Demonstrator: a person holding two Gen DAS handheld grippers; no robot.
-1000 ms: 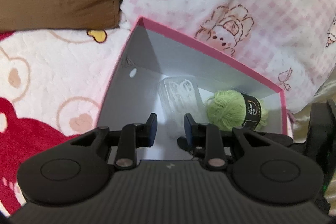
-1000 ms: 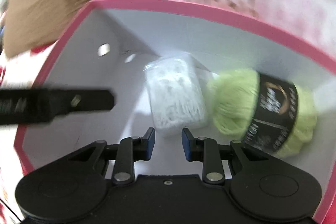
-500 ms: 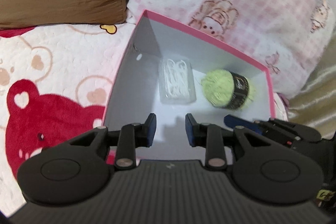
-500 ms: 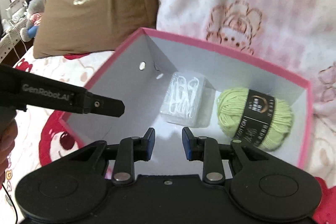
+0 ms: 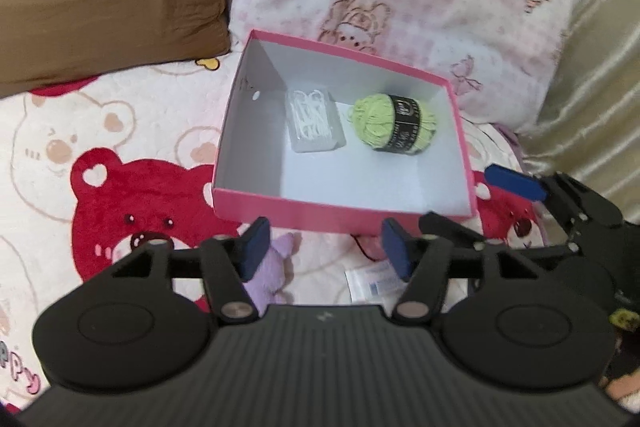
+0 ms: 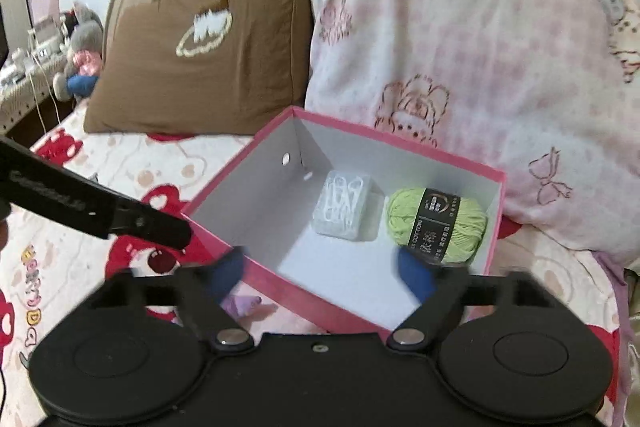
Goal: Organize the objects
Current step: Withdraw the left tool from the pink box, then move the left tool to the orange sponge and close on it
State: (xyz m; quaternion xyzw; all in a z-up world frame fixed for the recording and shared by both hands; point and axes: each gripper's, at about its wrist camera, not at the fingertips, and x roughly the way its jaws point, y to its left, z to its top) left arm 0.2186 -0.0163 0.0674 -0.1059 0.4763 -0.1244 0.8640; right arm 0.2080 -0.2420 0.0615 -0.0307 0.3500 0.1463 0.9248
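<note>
Above the bed, both my hand-held grippers, left (image 5: 322, 247) and right (image 6: 326, 273), are opening, nothing between them; yarn (image 5: 394, 123) and clear case (image 5: 314, 121) sit side by side in the pink box (image 5: 340, 215).

My left wrist camera looked steeply down on the pink box (image 5: 344, 215) from near. My right one faced it from the right, lower; both shared its inside.
</note>
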